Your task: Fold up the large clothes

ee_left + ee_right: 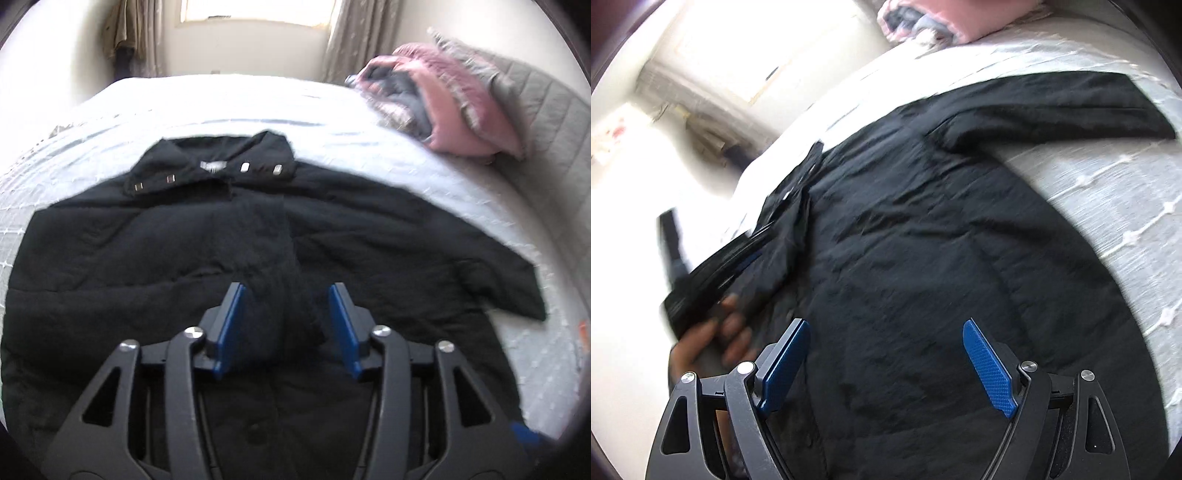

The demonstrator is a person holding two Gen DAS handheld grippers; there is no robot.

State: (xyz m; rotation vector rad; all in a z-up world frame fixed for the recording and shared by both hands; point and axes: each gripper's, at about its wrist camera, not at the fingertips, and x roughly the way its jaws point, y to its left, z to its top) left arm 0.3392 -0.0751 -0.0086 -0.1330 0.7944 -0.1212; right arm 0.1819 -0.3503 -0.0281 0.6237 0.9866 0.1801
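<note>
Currently I see the black padded jacket (207, 258) spread flat on the pale quilted bed (443, 192), neck label unreadable. My left gripper (286, 328) and right gripper (886, 363) hover spread, empty.

1. Daylight floods from the window (255, 11) ahead of the left tool, blown out to white
2. Right wrist view is tilted and motion-smeared, worst at its left edge
3. Fisheye bending and dark vignette ring both views
</note>
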